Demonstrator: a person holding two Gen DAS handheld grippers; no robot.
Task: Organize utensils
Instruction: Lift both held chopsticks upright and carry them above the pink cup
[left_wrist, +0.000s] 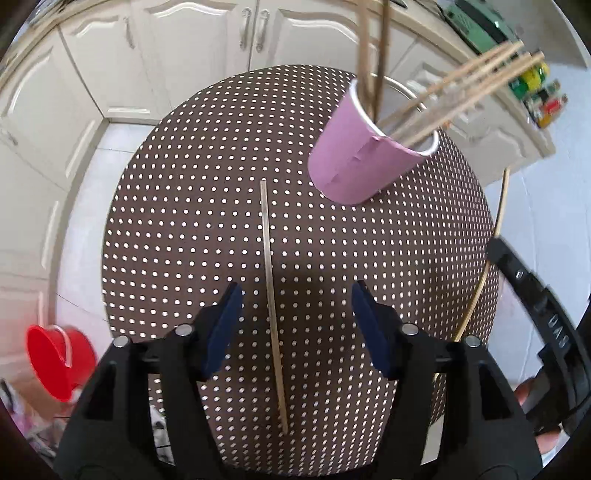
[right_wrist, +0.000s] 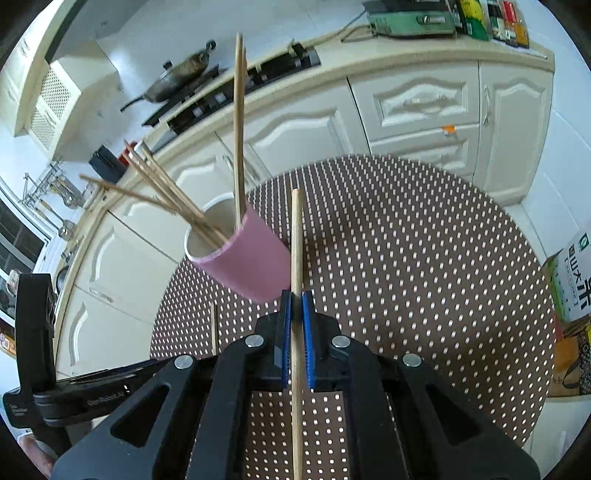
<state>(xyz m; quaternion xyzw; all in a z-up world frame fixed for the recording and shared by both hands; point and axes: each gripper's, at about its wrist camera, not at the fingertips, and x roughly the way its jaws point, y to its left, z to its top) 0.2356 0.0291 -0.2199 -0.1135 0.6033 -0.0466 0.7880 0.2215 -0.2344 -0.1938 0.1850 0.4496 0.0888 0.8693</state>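
A pink cup (left_wrist: 369, 158) stands on the round dotted table (left_wrist: 184, 221) with several wooden chopsticks (left_wrist: 461, 85) leaning out of it. My left gripper (left_wrist: 297, 317) is open above a single chopstick (left_wrist: 269, 266) that lies flat on the cloth; its line runs between the blue pads without touching them. In the right wrist view my right gripper (right_wrist: 296, 301) is shut on another chopstick (right_wrist: 296, 240), which sticks out forward, just right of the cup (right_wrist: 247, 262). The left wrist view shows that held chopstick (left_wrist: 500, 206) at the table's right edge.
White kitchen cabinets (right_wrist: 424, 103) ring the table. A hob with a wok (right_wrist: 181, 74) sits on the counter behind. A red bucket (left_wrist: 59, 362) stands on the floor at the left, a printed box (right_wrist: 569, 277) at the right. The left tool's body (right_wrist: 37, 332) is at the left edge.
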